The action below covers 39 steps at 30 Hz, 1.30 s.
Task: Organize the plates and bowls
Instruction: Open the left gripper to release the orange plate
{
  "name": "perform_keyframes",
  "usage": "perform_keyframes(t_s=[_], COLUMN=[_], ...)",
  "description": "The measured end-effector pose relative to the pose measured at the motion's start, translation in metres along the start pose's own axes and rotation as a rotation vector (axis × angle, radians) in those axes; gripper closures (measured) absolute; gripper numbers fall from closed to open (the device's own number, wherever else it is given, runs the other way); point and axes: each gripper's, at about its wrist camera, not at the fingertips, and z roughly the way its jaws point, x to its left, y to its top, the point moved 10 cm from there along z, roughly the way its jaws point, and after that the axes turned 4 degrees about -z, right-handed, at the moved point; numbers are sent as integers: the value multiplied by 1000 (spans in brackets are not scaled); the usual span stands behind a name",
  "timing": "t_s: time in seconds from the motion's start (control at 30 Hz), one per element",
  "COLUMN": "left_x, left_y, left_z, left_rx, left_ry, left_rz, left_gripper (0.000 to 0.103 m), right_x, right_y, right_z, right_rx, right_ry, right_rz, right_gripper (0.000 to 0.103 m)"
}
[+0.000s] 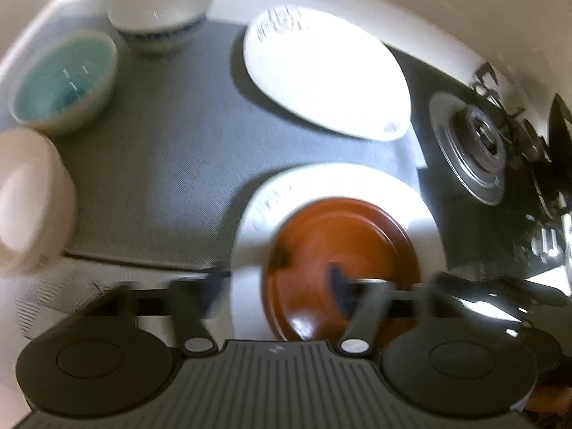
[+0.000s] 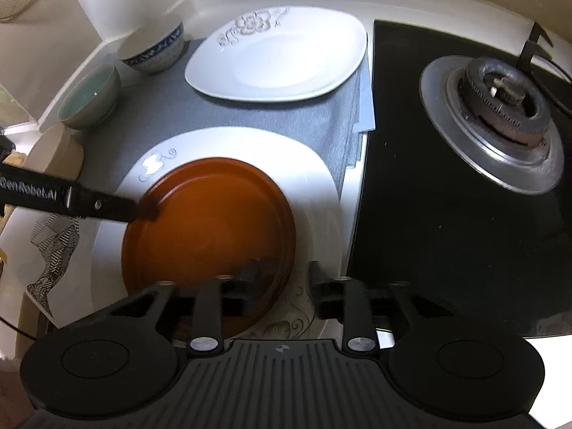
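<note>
A brown plate (image 2: 211, 221) lies on a white plate (image 2: 314, 178) at the front of a grey mat (image 2: 150, 121). A second white plate (image 2: 279, 60) with a flower print lies at the back. My left gripper (image 1: 279, 279) is open above the brown plate (image 1: 339, 250); its finger (image 2: 107, 207) reaches the plate's left rim in the right wrist view. My right gripper (image 2: 279, 279) is open at the brown plate's near rim. A blue-patterned bowl (image 2: 153, 50), a teal bowl (image 2: 89, 96) and a cream bowl (image 2: 53, 153) stand along the left.
A black glass hob (image 2: 447, 214) with a gas burner (image 2: 500, 107) lies right of the mat. A white wall corner and a white post (image 2: 103, 0) stand behind the bowls. A patterned paper (image 2: 53, 250) lies at the front left.
</note>
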Motion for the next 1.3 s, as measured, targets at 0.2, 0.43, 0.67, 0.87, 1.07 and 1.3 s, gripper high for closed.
perform_keyframes(t_s=[0.2, 0.43, 0.67, 0.87, 1.07, 1.3], left_x=[9, 5, 3, 11, 17, 15], left_y=[14, 13, 10, 12, 14, 15], left_z=[-12, -11, -6, -4, -8, -10], left_rx=[-82, -76, -48, -28, -33, -37], left_ry=[35, 64, 99, 112, 112, 110], left_rz=[-26, 18, 37, -17, -47, -43], left_gripper=[5, 0, 0, 0, 0, 0], right_x=[-1, -1, 3, 2, 4, 7], right_y=[8, 12, 13, 16, 17, 19], right_z=[-15, -20, -25, -29, -30, -28], right_rx=[-54, -66, -72, -86, -91, -93], right_ry=[-32, -23, -14, -16, -8, 6], right_rz=[-28, 36, 45, 60, 56, 46], right_gripper=[29, 20, 18, 18, 17, 17])
